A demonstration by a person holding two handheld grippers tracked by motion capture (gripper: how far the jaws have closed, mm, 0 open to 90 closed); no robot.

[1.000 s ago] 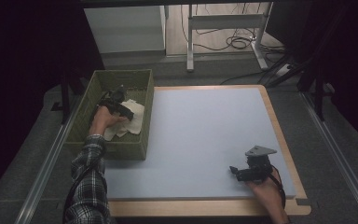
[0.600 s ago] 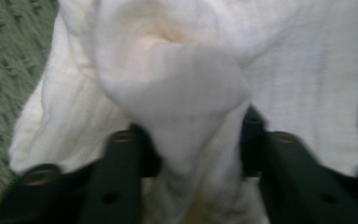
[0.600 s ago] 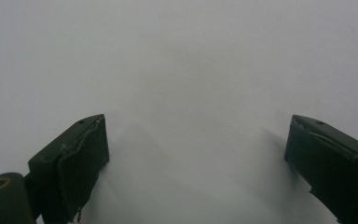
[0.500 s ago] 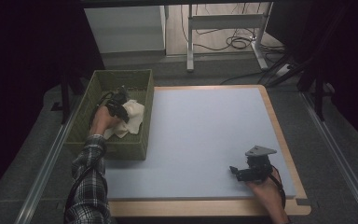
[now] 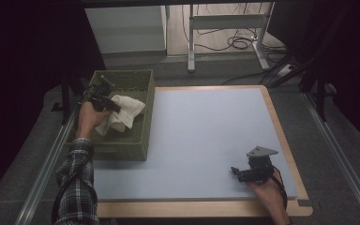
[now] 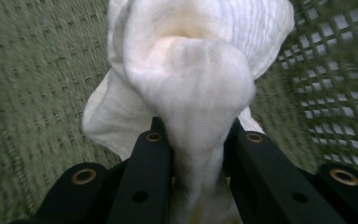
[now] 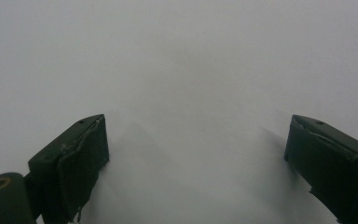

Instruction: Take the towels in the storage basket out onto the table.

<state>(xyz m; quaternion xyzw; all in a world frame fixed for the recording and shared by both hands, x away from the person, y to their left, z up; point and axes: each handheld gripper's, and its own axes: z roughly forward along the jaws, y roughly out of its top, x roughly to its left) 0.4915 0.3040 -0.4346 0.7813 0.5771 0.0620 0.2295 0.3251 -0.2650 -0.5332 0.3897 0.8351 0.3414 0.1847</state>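
Cloth [image 6: 186, 84], white, was bunched between the left gripper's [image 6: 195, 135] two black jaws, which were clamped tight on a fold of it. In the left gripper view the cloth ballooned above the jaws and hung down on both sides, with green woven weave behind it and open mesh wall at right. In the high view the left gripper [image 5: 104, 99] sat over the green woven basket [image 5: 143, 129] at the left edge of the table, the person's left hand [image 5: 88, 119] around it, plaid sleeve [image 5: 77, 183] coming in from the near left. Cloth [image 5: 122, 112] trailed from the gripper to the right, draped inside the basket near its right wall. Cannot tell whether its low end touched the basket floor.

Basket stood half on the pale blue mat [image 5: 206, 140], against its left side. Mat lay in a wooden-rimmed table top [image 5: 281, 136].

Right gripper [image 5: 243, 172] rested on the mat at the near right, well apart from the basket, right hand [image 5: 267, 192] behind it, grey three-cornered plate [image 5: 261, 152] on top. In the right gripper view its jaws stood wide apart with nothing between them [image 7: 196, 154], just bare mat [image 7: 182, 60].
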